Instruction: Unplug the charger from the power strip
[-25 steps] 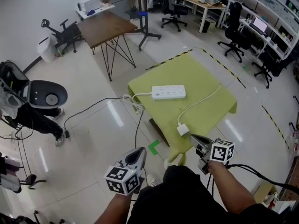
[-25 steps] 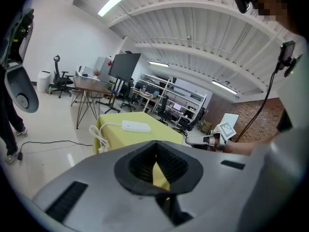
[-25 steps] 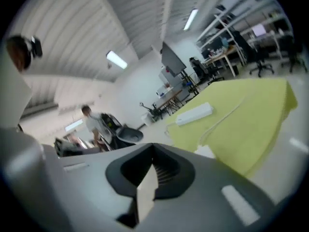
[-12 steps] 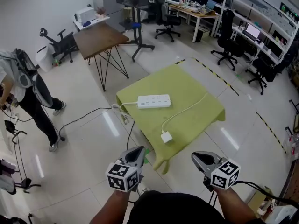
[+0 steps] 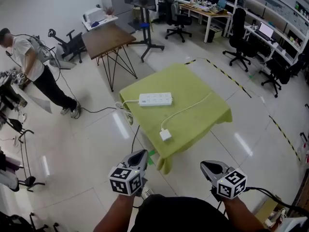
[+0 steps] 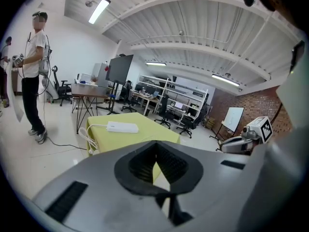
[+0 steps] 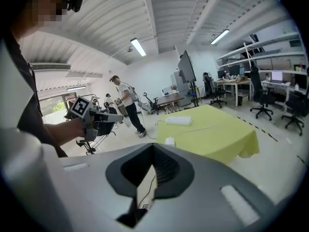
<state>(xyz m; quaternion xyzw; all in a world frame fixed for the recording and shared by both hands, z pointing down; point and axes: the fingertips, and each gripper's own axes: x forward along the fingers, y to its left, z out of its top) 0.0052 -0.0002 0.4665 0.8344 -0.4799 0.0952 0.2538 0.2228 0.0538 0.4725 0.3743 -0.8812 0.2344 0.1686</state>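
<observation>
A white power strip (image 5: pixel 155 99) lies on the green-clothed table (image 5: pixel 203 117). The white charger (image 5: pixel 165 135) rests near the table's front edge, apart from the strip, with its thin cable (image 5: pixel 190 107) trailing toward the far right side. Both grippers hover over the floor in front of the table, well short of it. My left gripper (image 5: pixel 138 158) and right gripper (image 5: pixel 209 167) are both shut and hold nothing. The strip (image 6: pixel 122 127) shows beyond the left gripper (image 6: pixel 155 166). Strip (image 7: pixel 178 121) and charger (image 7: pixel 169 141) show beyond the right gripper (image 7: pixel 153 170).
A person (image 5: pixel 34 71) stands at the far left beside equipment stands. A brown table (image 5: pixel 108 35) is behind, office chairs and desks (image 5: pixel 241 28) at the back right. The strip's cord (image 5: pixel 126 111) hangs off the table's left edge. Black-yellow tape (image 5: pixel 231 81) marks the floor.
Both grippers have drawn back from the table; the charger, earlier just ahead of the right gripper, now lies farther off. The person at the left has stood up and shifted.
</observation>
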